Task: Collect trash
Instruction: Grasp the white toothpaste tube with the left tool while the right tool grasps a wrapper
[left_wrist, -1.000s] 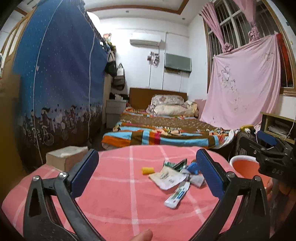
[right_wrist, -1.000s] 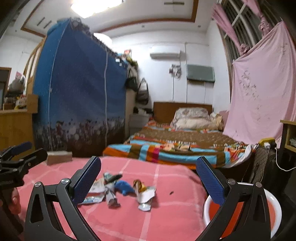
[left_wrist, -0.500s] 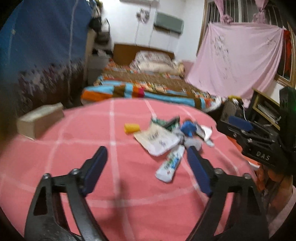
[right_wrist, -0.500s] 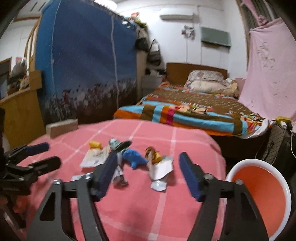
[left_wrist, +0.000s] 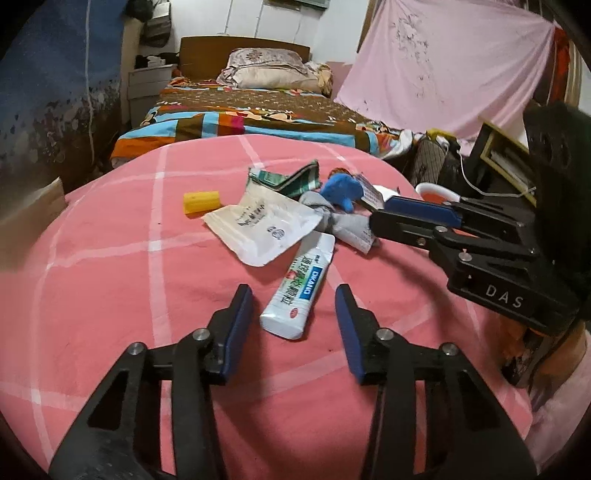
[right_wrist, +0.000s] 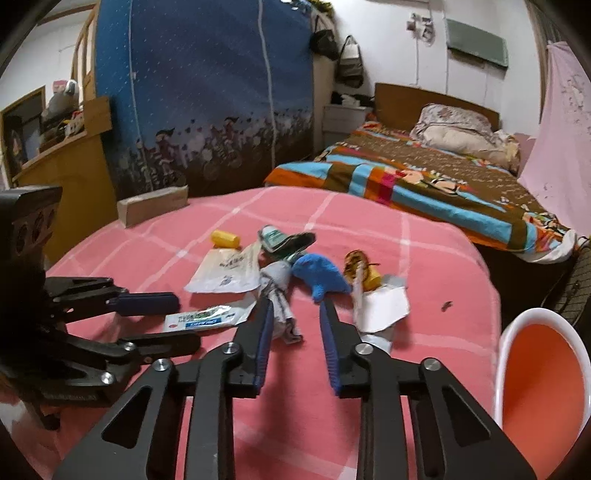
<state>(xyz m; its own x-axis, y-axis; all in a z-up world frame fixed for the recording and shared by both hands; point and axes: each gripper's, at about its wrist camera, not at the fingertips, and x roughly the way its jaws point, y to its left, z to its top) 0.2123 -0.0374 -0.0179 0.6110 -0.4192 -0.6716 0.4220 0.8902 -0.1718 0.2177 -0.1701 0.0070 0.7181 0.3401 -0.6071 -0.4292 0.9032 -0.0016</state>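
**Two sets of fingers closing in over a heap of trash on a pink table**

Fingers of both grippers have just been closing but stand apart, with nothing pressed between the pads. Those of the left gripper (left_wrist: 293, 299) straddle the lower end of a white toothpaste tube (left_wrist: 301, 284), with a gap on each side of it. Those of the right gripper (right_wrist: 297, 314) stand on either side of a crumpled grey wrapper (right_wrist: 279, 295), whose lower end lies in the gap between them; whether either pad touches it cannot be told.

Both grippers point down at a table (left_wrist: 110, 280) covered in a pink cloth with pale check lines. Behind it is a bed (right_wrist: 424, 184) with a striped, many-coloured blanket, and to the left a tall blue printed cover (right_wrist: 207, 92).

Just off the table's right edge stands a bucket (right_wrist: 543, 373), white outside and orange inside, open side up.

All the trash lies in one loose pile near the middle of the table. Largest is a flat white pouch (left_wrist: 258, 225) with dark print, overlapping the top of the toothpaste tube. Right of the pouch lie a blue crumpled piece (right_wrist: 319, 275) and a torn white paper (right_wrist: 384, 306). Behind them is a folded green-and-white packet (left_wrist: 284, 179). A gold-brown wrapper (right_wrist: 356, 260) lies beside the blue piece. Smallest, a short yellow cylinder (left_wrist: 201, 201) lies on its side, a little apart at the pile's left edge.
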